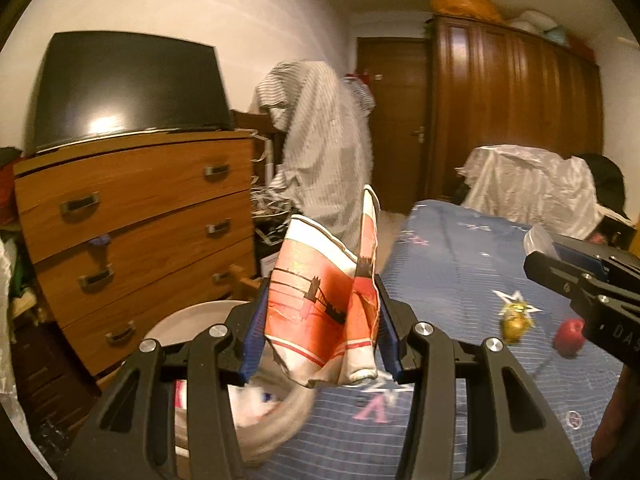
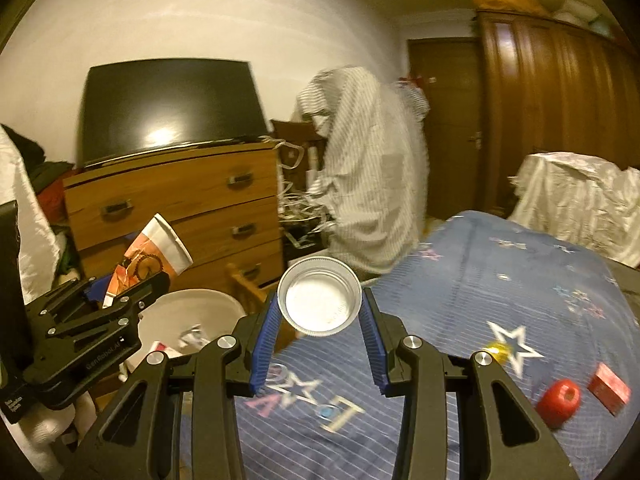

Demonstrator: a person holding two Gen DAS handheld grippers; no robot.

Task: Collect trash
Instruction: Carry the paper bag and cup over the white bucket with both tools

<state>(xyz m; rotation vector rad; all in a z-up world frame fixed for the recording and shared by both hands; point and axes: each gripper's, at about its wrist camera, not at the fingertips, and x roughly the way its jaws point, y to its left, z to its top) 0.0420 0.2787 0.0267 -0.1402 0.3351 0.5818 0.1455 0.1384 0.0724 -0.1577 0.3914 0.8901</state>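
Beside the bed's (image 2: 460,288) edge stands a bin (image 2: 192,312); left gripper (image 1: 320,320) clamps a crushed cup (image 1: 320,312), right gripper (image 2: 320,316) a lid (image 2: 319,300).

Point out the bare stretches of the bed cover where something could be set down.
Bare blue bed cover runs from the white star print back to the white crumpled sheet. The near right corner is crowded: gold wrapper, red round object, red box.
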